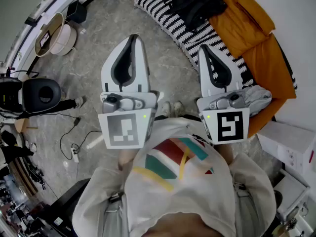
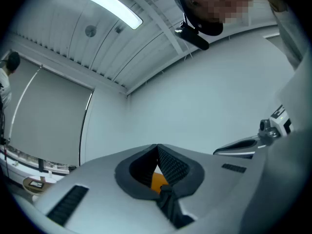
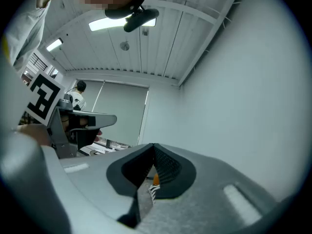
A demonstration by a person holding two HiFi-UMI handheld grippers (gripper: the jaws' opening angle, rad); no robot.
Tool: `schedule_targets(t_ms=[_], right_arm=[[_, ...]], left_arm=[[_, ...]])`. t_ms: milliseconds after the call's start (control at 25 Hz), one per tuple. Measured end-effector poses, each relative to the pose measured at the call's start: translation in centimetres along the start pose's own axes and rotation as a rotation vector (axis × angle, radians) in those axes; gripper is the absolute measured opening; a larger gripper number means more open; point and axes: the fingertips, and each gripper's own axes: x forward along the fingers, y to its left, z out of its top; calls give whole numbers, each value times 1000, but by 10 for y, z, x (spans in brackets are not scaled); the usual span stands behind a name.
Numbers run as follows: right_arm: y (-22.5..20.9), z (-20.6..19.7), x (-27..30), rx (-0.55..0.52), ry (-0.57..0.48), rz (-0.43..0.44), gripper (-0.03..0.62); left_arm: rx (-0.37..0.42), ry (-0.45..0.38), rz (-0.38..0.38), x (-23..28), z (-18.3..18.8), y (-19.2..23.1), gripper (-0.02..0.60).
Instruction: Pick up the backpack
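Nearest the head camera is the person's white sweatshirt with its coloured stripes, filling six o'clock of the head view; beyond it, from about twelve to three o'clock, runs one orange sofa; over the sofa's near side lies one black-and-white striped blanket; on that blanket, at about one o'clock and well apart from both tools, sits the one black backpack, slumped, its straps too tangled to tell apart; next in size come the two grippers, the left gripper at eleven o'clock and the right gripper at one o'clock, side by side before the chest over bare floor; each gripper view shows the pads pressed together with nothing pinched, the left gripper showing only a sliver of orange behind its closed tips, the right gripper a sliver of orange and stripes; by my reading the task is at its very start, the approach not yet made; the next move calls for stepping toward the sofa, spreading one pair of jaws, and bringing it down at one o'clock onto a strap or top handle, which must first be picked out from the dark heap.
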Motion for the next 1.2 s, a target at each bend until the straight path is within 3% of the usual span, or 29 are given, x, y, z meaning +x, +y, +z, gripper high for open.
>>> schedule_targets(t_ms=[600, 1200], right_arm=[[8, -27, 33, 27, 47, 34, 5], [34, -26, 53, 54, 39, 20, 5]], left_arm=[[-37, 135, 59, 10, -55, 30, 15], [-29, 144, 68, 5, -66, 67, 15]])
